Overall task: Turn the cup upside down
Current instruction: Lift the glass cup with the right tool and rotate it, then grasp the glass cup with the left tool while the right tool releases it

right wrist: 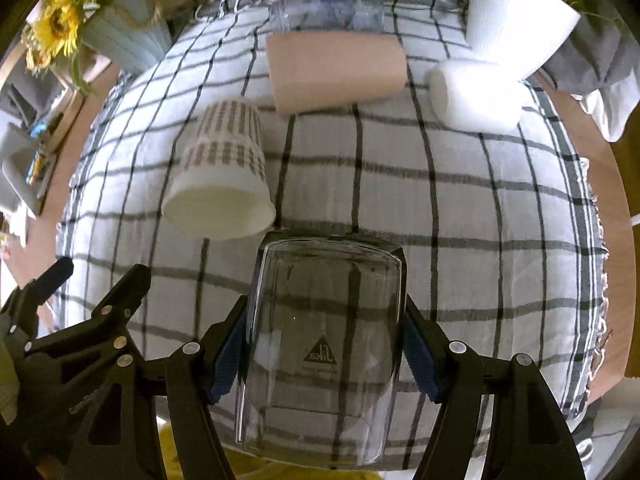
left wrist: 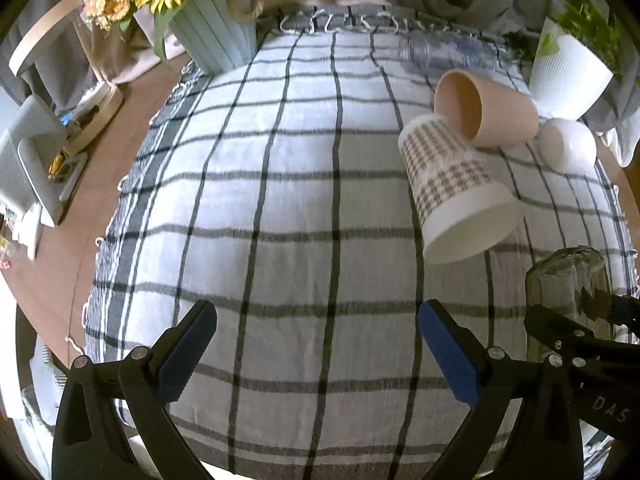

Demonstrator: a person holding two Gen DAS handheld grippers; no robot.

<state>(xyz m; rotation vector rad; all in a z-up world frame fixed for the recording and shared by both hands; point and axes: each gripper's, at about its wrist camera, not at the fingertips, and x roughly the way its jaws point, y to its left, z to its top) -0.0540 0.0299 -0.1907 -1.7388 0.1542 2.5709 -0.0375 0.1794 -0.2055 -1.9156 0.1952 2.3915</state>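
Between right gripper point(right wrist: 324, 354) pads: glass cup point(right wrist: 320, 352) (left gripper point(left wrist: 316, 356) open).

checked tablecloth point(left wrist: 280, 200), wooden table point(left wrist: 60, 280), sunflower vase point(left wrist: 212, 36)

A checked cloth point(left wrist: 280, 184) covers the wooden table point(left wrist: 60, 272); patterned cup point(left wrist: 452, 188), pink cup point(left wrist: 488, 108), probably a clear bottle point(left wrist: 448, 54).
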